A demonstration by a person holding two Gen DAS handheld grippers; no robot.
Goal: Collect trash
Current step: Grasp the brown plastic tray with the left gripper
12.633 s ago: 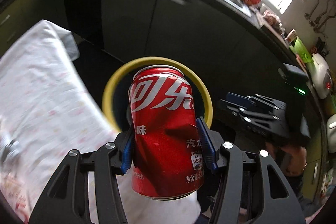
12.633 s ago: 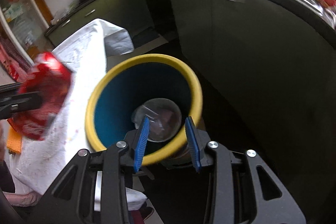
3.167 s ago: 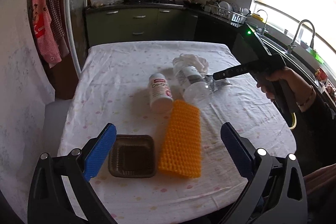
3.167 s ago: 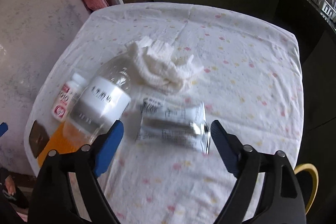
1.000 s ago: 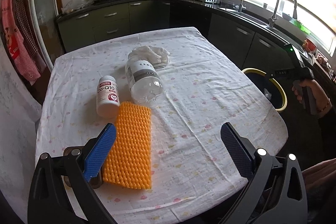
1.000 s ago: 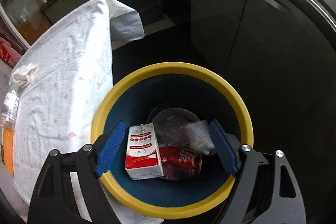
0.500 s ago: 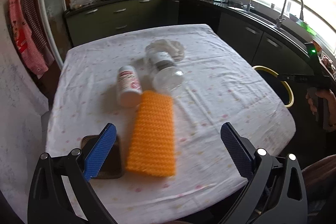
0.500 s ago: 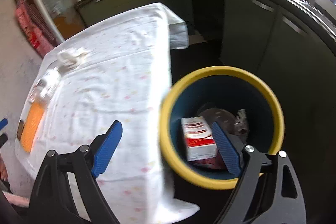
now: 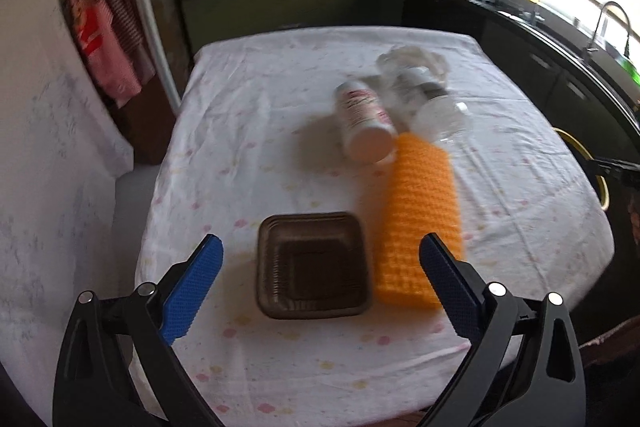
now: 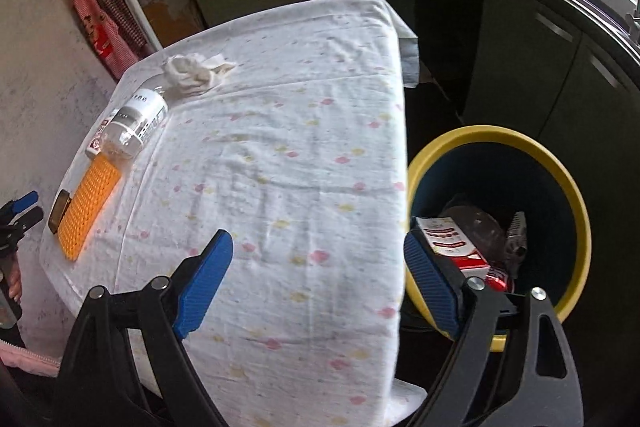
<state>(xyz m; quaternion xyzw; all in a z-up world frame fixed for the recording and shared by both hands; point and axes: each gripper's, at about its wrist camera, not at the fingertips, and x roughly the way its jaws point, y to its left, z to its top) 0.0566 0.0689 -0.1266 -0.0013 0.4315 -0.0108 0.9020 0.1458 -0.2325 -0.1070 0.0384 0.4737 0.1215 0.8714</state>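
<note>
Trash bin (image 10: pixel 576 195) stands beside the surface (image 10: pixel 304 163) edge; left claw (image 9: pixel 316 283) and right claw (image 10: pixel 316 283) both gape wide, empty.

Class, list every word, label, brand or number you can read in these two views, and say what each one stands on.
No text here is clear enough to quote.
White pill bottle: red label, blurred.
Clear plastic bottle: printed label, too small to read.
Red and white carton in the bin: print too small to read.
Red can in the bin: markings mostly hidden.
</note>
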